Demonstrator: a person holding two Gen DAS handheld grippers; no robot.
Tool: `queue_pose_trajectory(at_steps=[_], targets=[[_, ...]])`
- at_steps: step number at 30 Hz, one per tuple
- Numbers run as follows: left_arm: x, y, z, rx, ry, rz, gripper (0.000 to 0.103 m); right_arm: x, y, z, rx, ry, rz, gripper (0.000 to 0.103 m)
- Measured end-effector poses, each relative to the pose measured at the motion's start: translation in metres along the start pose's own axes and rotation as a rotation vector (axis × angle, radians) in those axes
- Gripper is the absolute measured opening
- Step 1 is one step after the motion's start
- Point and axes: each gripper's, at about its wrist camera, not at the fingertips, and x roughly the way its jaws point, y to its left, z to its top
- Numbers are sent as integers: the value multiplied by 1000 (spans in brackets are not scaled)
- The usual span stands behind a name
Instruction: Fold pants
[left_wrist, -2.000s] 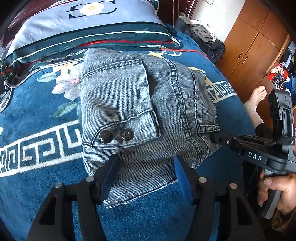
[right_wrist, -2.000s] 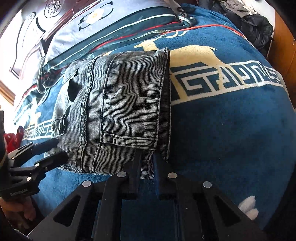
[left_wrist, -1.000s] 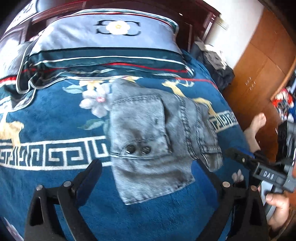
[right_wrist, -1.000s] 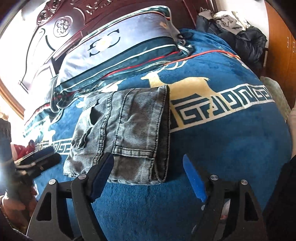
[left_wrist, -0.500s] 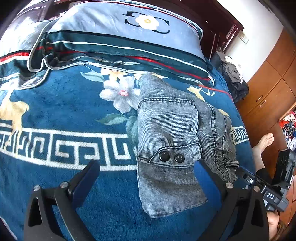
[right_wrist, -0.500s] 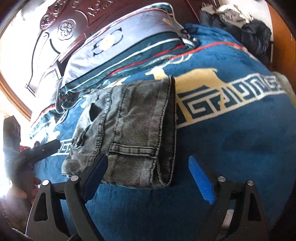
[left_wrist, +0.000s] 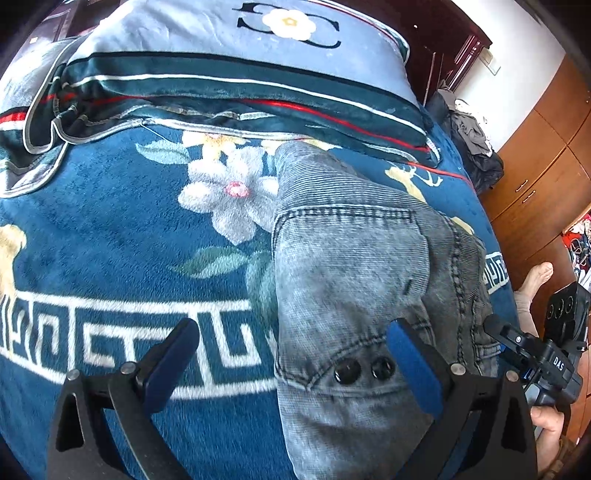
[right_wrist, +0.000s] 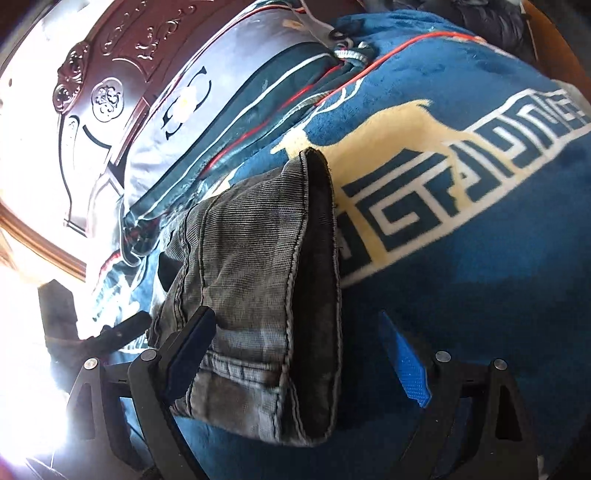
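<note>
One grey denim pants (left_wrist: 354, 280) bundle, folded, two dark buttons, both hand-held grippers spread.

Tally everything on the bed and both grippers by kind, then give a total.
Folded grey denim pants: 1
Blue patterned blanket: 1
Pillows: 1
Grippers: 2, the left gripper and the right gripper, both open
Black snap buttons on the pants: 2
Total: 7
</note>
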Motion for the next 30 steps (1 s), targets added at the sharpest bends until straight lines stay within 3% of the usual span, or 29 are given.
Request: queue_pose_trajectory(at_steps=[8,18,19,21,22,30], targets=[[20,2,5,-15,35,-28,102,13,-2,3,16,28,91,88],[43,7,9,-80,95,-110,103,35,2,8,-7,60,117,62],[43,6,10,-84,99,-119,99,35,2,8,-8,60,114,61],[43,4,10,-88,101,-151,82,34,2,7,1,63,115,51],[42,2,10,-92,106,-189,61,35,3,7,7,65,114,49],[22,3,11,-116,78,-230,40,24,24,8,-24,43,92,30]])
